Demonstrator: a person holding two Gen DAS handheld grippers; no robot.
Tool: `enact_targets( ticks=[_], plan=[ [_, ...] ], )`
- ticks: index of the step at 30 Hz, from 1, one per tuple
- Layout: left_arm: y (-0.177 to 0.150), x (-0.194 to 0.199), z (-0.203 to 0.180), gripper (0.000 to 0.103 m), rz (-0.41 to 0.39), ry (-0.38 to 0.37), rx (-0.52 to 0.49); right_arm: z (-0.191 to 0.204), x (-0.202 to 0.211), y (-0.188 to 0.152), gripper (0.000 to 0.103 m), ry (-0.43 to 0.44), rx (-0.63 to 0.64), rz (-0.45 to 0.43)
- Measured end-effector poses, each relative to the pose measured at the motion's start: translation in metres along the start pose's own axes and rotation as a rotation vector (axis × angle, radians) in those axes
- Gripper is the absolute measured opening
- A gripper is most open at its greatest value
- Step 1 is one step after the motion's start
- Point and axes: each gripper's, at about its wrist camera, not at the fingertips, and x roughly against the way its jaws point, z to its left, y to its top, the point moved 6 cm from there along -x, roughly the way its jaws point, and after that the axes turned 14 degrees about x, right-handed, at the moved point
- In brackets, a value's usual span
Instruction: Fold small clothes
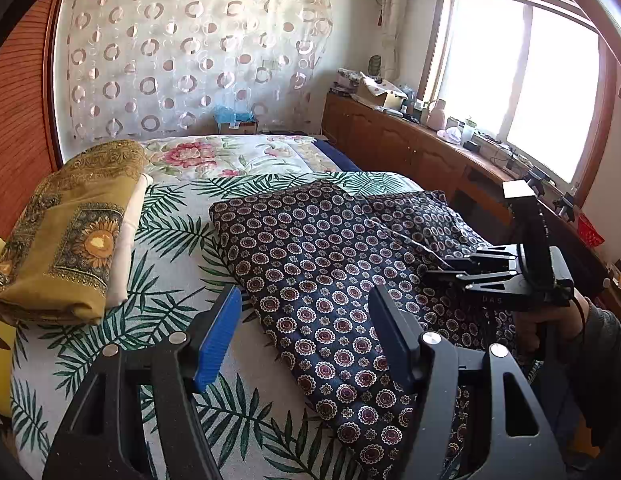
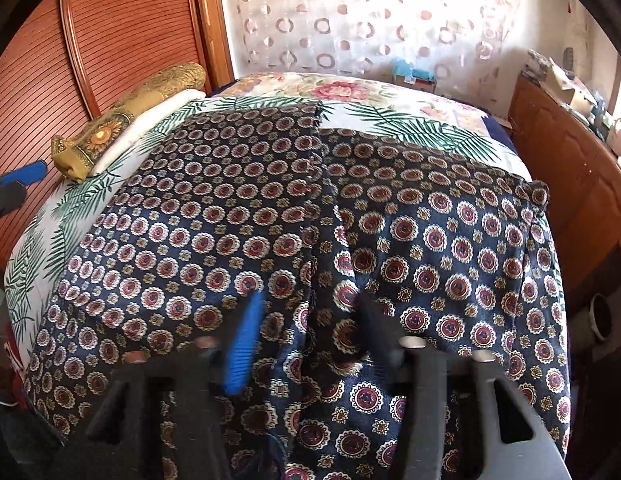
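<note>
Navy cloth with red and cream medallions — a pair of shorts (image 2: 350, 208) by the look of it — lies spread on the leaf-print bedsheet (image 1: 166, 236), right under and ahead of the right gripper (image 2: 310, 320). That gripper hangs low over the near edge with its fingers apart and fabric showing between them; I cannot tell whether the tips touch the cloth, and the frame is blurred there. From it, the two panels run away toward the far wall, meeting at a ridge almost dead ahead.

The left gripper (image 1: 302, 320) is also spread open, holding nothing, above the sheet at the garment's near left edge; the cloth's long side slants from its right fingertip off to the far left. Of the two, the right one looks nearer to a usable grab.

Further off, left of the left gripper, a folded mustard cloth (image 1: 66, 228) sits on a white one. A cardboard box (image 1: 235, 122) with blue stuff inside stands beyond the bed.
</note>
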Motion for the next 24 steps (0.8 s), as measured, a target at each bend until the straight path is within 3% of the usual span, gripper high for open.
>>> enact_targets(
  ticks=[3,13,24],
  plan=[
    [-0.001,-0.001,0.001,0.067,0.004,-0.005,0.006,0.01,0.002,0.001,0.007,0.023,0.028,-0.015],
    [-0.007,-0.004,-0.004,0.067,0.016,-0.014,-0.001,0.012,0.058,0.002,0.004,-0.122,0.053,-0.176],
    [-0.016,-0.013,-0.023,0.067,0.038,-0.019,-0.04,-0.011,0.098,-0.058,0.004,-0.22,-0.036,-0.125]
  ],
)
